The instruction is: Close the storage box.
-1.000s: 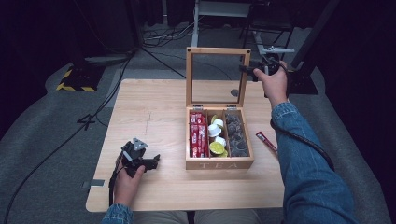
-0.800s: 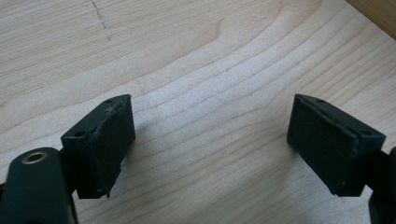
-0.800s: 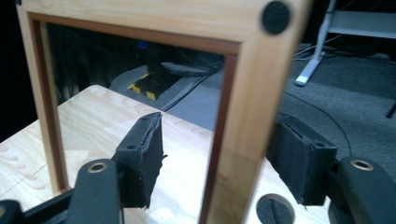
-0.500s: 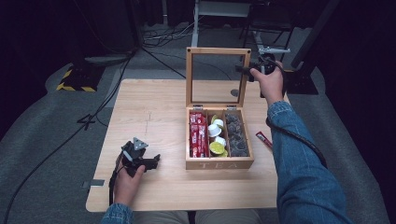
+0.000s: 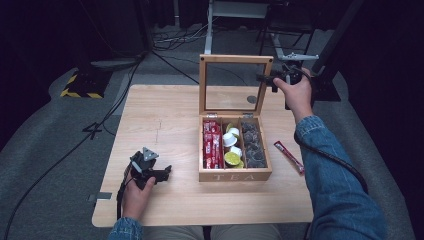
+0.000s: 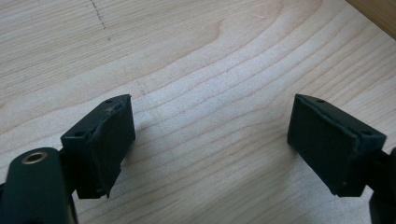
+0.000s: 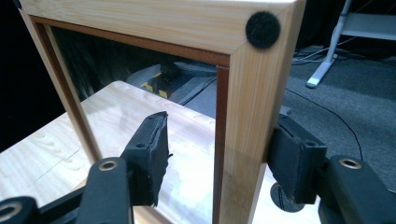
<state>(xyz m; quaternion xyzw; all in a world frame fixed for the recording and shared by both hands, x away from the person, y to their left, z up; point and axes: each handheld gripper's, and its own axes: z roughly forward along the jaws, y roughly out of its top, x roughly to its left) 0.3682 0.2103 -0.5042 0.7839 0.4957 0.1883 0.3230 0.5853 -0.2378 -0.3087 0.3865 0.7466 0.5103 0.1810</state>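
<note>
A wooden tea box (image 5: 235, 175) stands on the table with its glass lid (image 5: 236, 59) upright. It holds red sachets (image 5: 212, 145), white and lime pods (image 5: 232, 146) and dark pods (image 5: 253, 145). My right gripper (image 5: 265, 79) reaches the lid's upper right corner. In the right gripper view the lid's frame (image 7: 247, 116) stands between the jaws of my right gripper (image 7: 219, 121). They have just been closing; the left pad (image 7: 152, 154) is still apart from the wood. My left gripper (image 5: 165, 172) rests low on the table, open (image 6: 210, 105) with bare wood between its jaws.
A loose red sachet (image 5: 288, 156) lies on the table (image 5: 165, 120) right of the box. A black round pad (image 5: 251, 99) sits on the table behind the lid. Dark floor, cables and stands surround the table.
My right gripper has shifted slightly at the lid's right edge. The lid is still upright and the left hand is where it was.
</note>
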